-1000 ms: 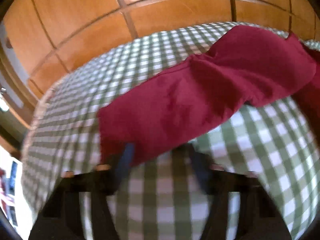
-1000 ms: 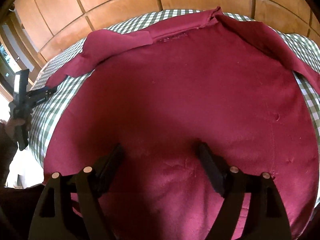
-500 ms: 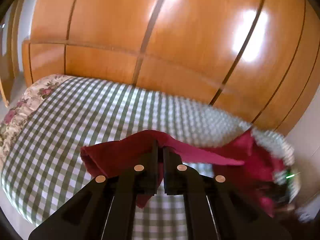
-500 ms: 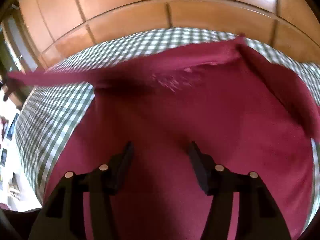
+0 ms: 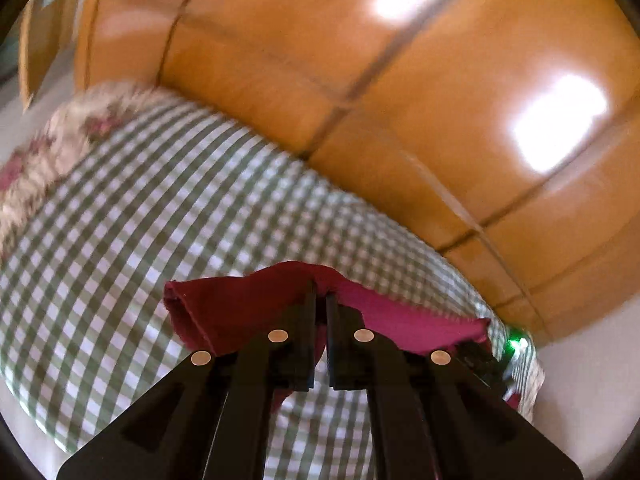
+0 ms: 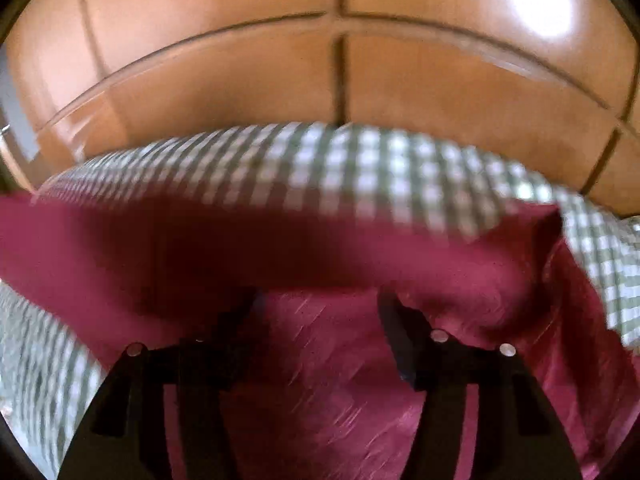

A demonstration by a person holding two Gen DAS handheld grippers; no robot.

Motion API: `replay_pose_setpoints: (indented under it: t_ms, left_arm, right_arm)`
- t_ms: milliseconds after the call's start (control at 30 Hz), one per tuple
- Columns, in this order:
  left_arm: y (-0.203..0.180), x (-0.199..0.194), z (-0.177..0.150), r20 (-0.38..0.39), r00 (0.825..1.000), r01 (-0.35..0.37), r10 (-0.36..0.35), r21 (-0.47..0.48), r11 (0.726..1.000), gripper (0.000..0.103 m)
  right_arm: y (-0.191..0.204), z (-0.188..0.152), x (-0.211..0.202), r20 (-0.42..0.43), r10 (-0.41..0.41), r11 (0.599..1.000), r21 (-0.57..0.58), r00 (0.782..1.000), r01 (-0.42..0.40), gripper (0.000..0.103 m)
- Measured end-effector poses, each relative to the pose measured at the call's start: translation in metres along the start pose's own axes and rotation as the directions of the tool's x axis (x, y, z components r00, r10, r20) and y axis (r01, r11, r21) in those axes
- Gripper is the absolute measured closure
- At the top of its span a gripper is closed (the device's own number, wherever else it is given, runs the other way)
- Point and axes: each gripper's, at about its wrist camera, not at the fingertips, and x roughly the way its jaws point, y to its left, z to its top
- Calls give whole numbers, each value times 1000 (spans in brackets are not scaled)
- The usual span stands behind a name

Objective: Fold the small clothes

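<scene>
One maroon garment on one checked bedspread, pinched in the left tool; right tool spread wide above it.

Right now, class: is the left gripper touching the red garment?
Touching. The left wrist view shows the left gripper shut on a fold of the garment.

The garment lies on the bed, with the wardrobe behind. The left claw pinches 1 lifted edge; the right claw hangs spread above the garment's middle.
</scene>
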Motion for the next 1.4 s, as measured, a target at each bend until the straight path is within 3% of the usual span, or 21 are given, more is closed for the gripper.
replay_pose_setpoints:
  t_ms: [67, 133, 233, 333, 400, 433, 467, 500, 600, 700, 733, 767, 867, 933, 1000, 1100, 1133, 1167, 1267, 1333, 1400]
  left_arm:
    - [22, 24, 16, -53, 998, -32, 26, -102, 994, 100]
    - [43, 33, 29, -9, 987, -157, 158, -151, 976, 100]
    - [78, 38, 36, 10, 978, -200, 210, -248, 948, 100]
    - [101, 44, 21, 10, 956, -281, 292, -244, 928, 100]
    - [111, 52, 8, -17, 962, -268, 271, -223, 937, 82]
    - [116, 57, -3, -16, 964, -262, 265, -220, 940, 46]
    - [120, 61, -11, -5, 965, -256, 262, -231, 938, 31]
    - [122, 64, -18, 5, 967, -245, 254, -243, 939, 23]
    - [117, 84, -33, -13, 975, -218, 220, -194, 956, 26]
    - [94, 102, -44, -16, 959, -284, 284, -47, 958, 67]
    - [87, 105, -47, -14, 961, -277, 277, -4, 961, 92]
    - [86, 106, -47, -6, 959, -283, 283, 7, 959, 92]
    - [95, 94, -36, 79, 921, -378, 380, -41, 925, 92]
    - [108, 87, -28, 79, 920, -374, 384, -120, 920, 92]
    - [103, 85, -30, 86, 910, -396, 405, -111, 912, 92]
    - [82, 77, -47, 76, 894, -440, 442, -47, 897, 77]
    - [77, 70, -53, 87, 900, -425, 428, -46, 904, 55]
    - [72, 61, -62, 106, 917, -382, 385, -49, 923, 39]
    - [42, 46, -96, 103, 974, -206, 204, 13, 978, 38]
    - [23, 43, -124, 57, 995, -84, 80, 68, 994, 38]
    - [-1, 39, -166, -15, 999, 46, -44, 152, 987, 38]
  right_arm:
    - [-9, 0, 3, 5, -6, 999, 43, 1000, 6, 39]
    - [-14, -8, 1, -4, 14, 998, 66, 1000, -13, 37]
    - [-21, -31, -10, -6, 37, 997, 68, 999, -37, 32]
    - [-22, -57, -35, 11, 78, 993, 86, 997, -79, 28]
    - [-18, -77, -51, 9, 113, 989, 99, 994, -114, 24]
    - [-14, -86, -58, 0, 129, 987, 99, 992, -128, 24]
    - [-9, -93, -62, -11, 142, 986, 94, 990, -140, 23]
    - [-3, -103, -69, -21, 157, 985, 79, 987, -155, 22]
    - [10, -129, -85, -40, 166, 985, 50, 985, -164, 18]
    - [18, -151, -95, -67, 176, 984, 36, 982, -174, 18]
    - [21, -156, -96, -72, 177, 984, 29, 982, -175, 18]
    - [25, -159, -95, -75, 173, 985, 21, 982, -172, 18]
    - [32, -166, -91, -85, 165, 986, 12, 983, -164, 16]
    - [37, -170, -88, -83, 154, 988, 1, 984, -155, 14]
    - [40, -174, -87, -76, 138, 990, -15, 988, -139, 12]
    - [37, -174, -90, -73, 151, 988, -6, 986, -152, 13]
    - [33, -174, -92, -74, 163, 987, 10, 984, -163, 13]
    - [28, -174, -96, -75, 173, 985, 25, 982, -172, 13]
    - [7, -178, -112, -60, 158, 986, 58, 986, -154, 13]
    - [-18, -185, -131, -40, 119, 989, 91, 992, -115, 13]
    - [-47, -195, -149, -22, 74, 988, 135, 997, -70, 13]
